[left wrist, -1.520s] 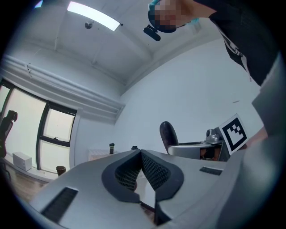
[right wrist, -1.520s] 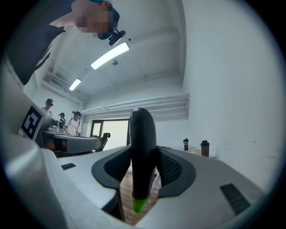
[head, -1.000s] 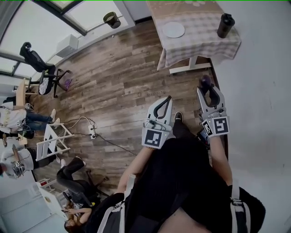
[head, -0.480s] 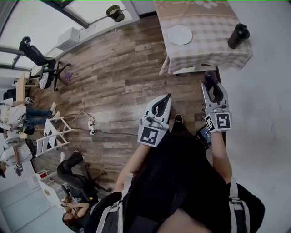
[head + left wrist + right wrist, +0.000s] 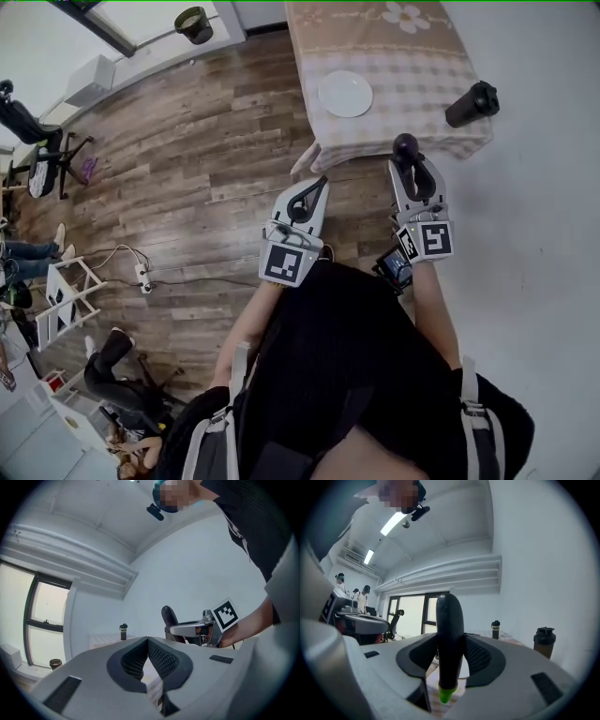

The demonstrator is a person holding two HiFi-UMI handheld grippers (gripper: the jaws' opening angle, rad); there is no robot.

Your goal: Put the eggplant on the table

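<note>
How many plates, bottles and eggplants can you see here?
White plate: 1
Bottles: 2 (a dark shaker bottle and a small black bottle)
Eggplant: 1
Total: 4

Black top (image 5: 328, 356), pale shoulder straps (image 5: 472, 412), grey left claw (image 5: 323, 181), grey right claw (image 5: 412, 165), black-and-white marker cubes (image 5: 284, 264)

Both arms reach forward, level; left gripper (image 5: 322, 182) jaws together (empty), right gripper (image 5: 412, 169) clamps the eggplant (image 5: 450, 634) upright.
</note>
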